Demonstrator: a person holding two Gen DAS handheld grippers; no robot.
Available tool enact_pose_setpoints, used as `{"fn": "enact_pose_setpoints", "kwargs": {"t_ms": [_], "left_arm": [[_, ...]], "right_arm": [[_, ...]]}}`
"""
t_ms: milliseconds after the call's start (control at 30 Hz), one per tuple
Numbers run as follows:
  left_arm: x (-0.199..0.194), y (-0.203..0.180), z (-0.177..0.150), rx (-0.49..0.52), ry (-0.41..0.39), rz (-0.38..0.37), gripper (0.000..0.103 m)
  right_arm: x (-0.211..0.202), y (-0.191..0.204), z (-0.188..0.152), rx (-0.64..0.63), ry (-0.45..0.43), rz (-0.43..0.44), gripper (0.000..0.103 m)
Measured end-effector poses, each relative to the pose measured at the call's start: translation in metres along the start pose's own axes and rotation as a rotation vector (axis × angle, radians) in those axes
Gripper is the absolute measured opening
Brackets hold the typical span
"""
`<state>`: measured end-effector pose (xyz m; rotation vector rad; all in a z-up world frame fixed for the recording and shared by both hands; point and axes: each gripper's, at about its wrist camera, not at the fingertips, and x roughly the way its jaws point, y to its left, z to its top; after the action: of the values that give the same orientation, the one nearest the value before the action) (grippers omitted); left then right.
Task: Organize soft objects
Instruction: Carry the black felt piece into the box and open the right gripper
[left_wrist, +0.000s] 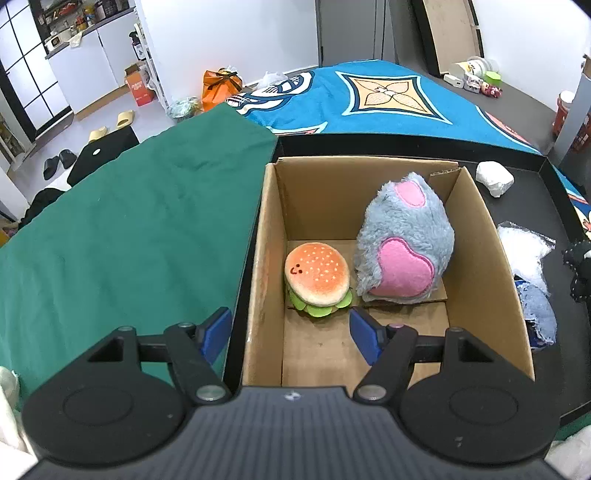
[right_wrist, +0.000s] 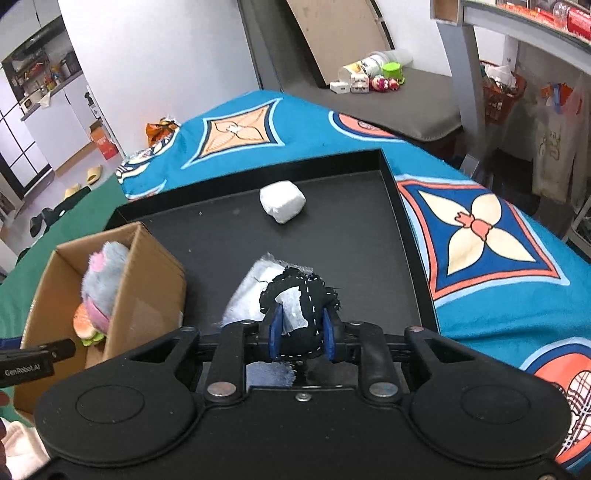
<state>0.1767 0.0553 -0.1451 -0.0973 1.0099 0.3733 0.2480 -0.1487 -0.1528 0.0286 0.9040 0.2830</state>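
Observation:
An open cardboard box (left_wrist: 476, 236) holds a plush burger (left_wrist: 317, 277) and a grey furry toy with pink patches (left_wrist: 402, 243). My left gripper (left_wrist: 290, 334) hovers open over the box's near end, nothing between its blue pads. In the right wrist view my right gripper (right_wrist: 301, 334) is shut on a black stitched soft toy with a white patch (right_wrist: 301, 295), lifted above the black tray (right_wrist: 351, 229). A white soft cube (right_wrist: 282, 201) lies farther back on the tray. A silvery-white packet (right_wrist: 255, 286) lies just beyond the held toy. The box (right_wrist: 147, 269) stands to the left.
The tray sits on a blue patterned blanket (right_wrist: 480, 229); a green cloth (left_wrist: 129, 229) covers the surface left of the box. White and denim fabric pieces (left_wrist: 532, 295) lie on the tray right of the box. The left gripper's body (right_wrist: 33, 360) shows at the right view's left edge.

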Motion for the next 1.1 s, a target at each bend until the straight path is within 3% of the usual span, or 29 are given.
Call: {"fn": "enact_pose_setpoints", "kwargs": {"t_ms": [533, 1100], "left_arm": [[-0.006, 0.016, -0.006, -0.026, -0.009, -0.050, 0.069], [-0.008, 0.042, -0.016, -0.100, -0.010, -0.166, 0.066]], "right_arm": [[-0.027, 0.039, 0.017, -0.022, -0.076, 0.075, 0.024], [-0.035, 0.105, 0.012, -0.096, -0.088, 0.165, 0.025]]}}
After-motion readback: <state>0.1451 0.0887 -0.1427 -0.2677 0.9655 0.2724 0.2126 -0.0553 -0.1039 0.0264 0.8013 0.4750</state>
